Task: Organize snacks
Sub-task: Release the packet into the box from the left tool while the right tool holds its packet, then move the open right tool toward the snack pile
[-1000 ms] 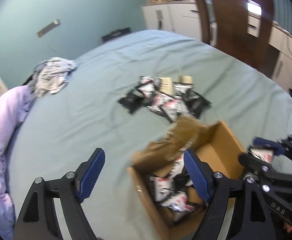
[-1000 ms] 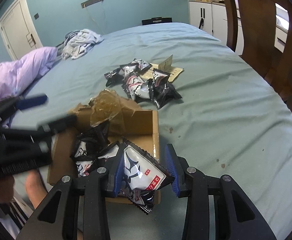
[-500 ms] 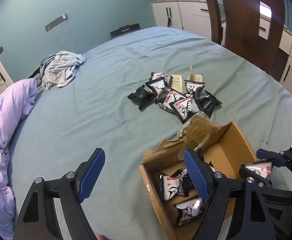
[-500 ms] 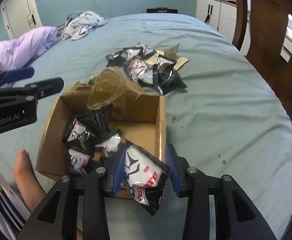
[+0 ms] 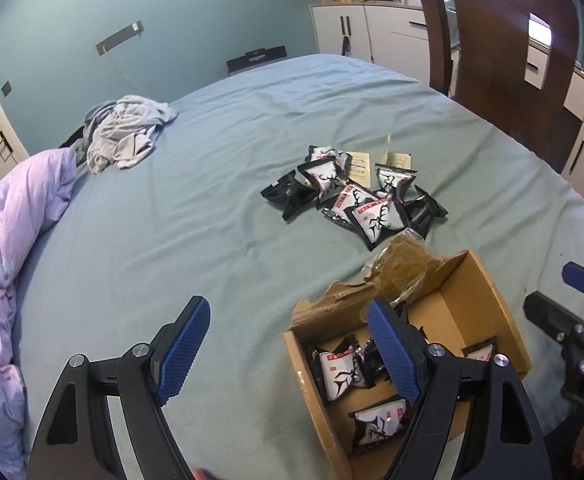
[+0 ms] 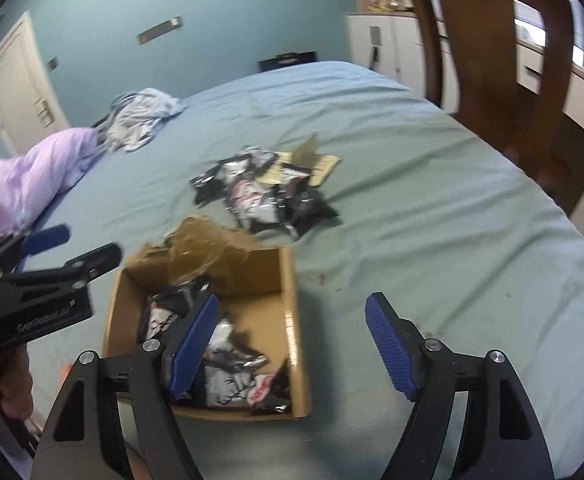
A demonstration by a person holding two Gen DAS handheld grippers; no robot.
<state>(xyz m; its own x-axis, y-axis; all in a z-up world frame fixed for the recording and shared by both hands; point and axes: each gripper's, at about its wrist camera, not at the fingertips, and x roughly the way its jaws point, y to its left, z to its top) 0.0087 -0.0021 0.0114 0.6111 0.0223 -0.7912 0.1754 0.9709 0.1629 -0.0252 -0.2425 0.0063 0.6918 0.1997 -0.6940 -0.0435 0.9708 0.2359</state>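
Observation:
An open cardboard box sits on the blue-green bed sheet with several black-and-white snack packets inside. A pile of the same snack packets lies beyond it. My right gripper hovers above the box's near right corner; its jaws are opening and nothing is between them. The packet it dropped lies in the box. My left gripper stands open and empty over the sheet just left of the box.
A crumpled brown tape wad hangs on the box's torn far flap. A purple duvet and a heap of grey clothes lie at the left. A wooden chair stands at the right of the bed. Flat tan sachets lie behind the pile.
My right gripper has opened and let go of the snack packet, which has fallen into the box. The left gripper has stayed open and almost still.

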